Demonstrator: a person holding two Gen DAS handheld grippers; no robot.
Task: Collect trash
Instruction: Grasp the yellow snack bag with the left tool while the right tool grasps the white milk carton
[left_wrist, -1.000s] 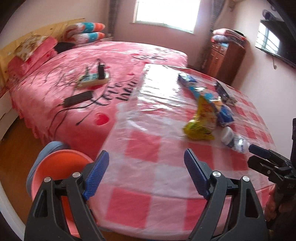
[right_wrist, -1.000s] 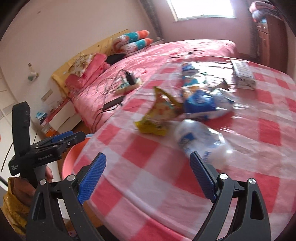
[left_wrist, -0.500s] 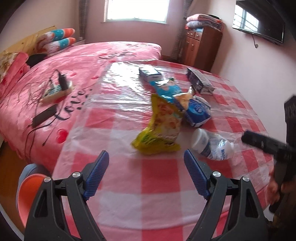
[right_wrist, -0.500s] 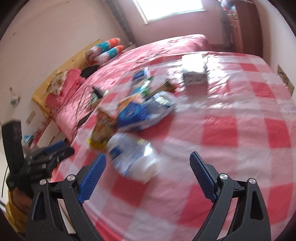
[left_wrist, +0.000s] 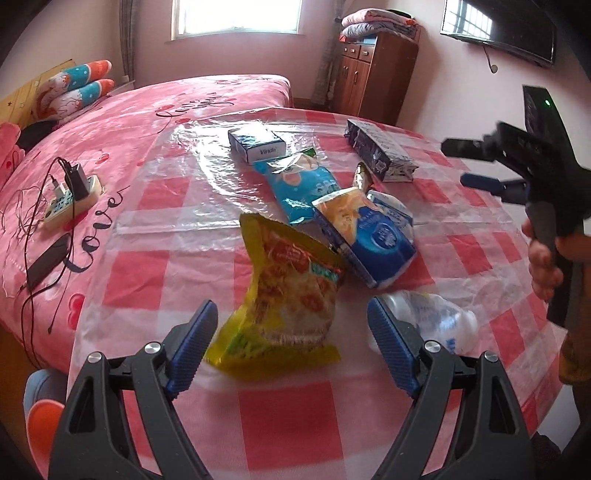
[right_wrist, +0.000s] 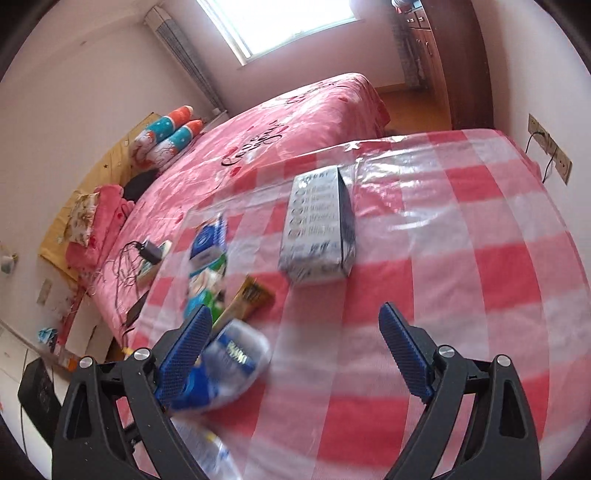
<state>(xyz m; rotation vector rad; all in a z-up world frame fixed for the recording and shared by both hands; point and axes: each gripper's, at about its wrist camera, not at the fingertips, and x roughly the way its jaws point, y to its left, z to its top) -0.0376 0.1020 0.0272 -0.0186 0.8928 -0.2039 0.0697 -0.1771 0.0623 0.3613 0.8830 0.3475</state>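
Observation:
Trash lies on a table (left_wrist: 284, 424) with a red-checked cloth. A crumpled yellow snack bag (left_wrist: 288, 299) stands just beyond my open left gripper (left_wrist: 291, 347), between its fingers' line but untouched. To its right lie a clear plastic bottle (left_wrist: 432, 321), a blue-and-white pouch (left_wrist: 373, 236) and a light-blue wrapper (left_wrist: 303, 184). My right gripper (right_wrist: 295, 347) is open over bare cloth, the blue-and-white pouch (right_wrist: 229, 358) by its left finger. A dark long carton (right_wrist: 317, 229) lies ahead of it. In the left wrist view the right gripper (left_wrist: 517, 166) shows at the right, held by a hand.
A tissue box (left_wrist: 256, 144) and the dark carton (left_wrist: 380, 151) lie at the table's far side. A pink bed (left_wrist: 110, 147) with a power strip (left_wrist: 70, 195) and cables adjoins on the left. An orange basin (left_wrist: 40, 424) sits below left. A wooden cabinet (left_wrist: 373, 77) stands behind.
Both grippers have swung to the right over the table. The yellow bag now sits closer between the left fingers. The right view has passed the bottle and now faces the carton. Both stay open.

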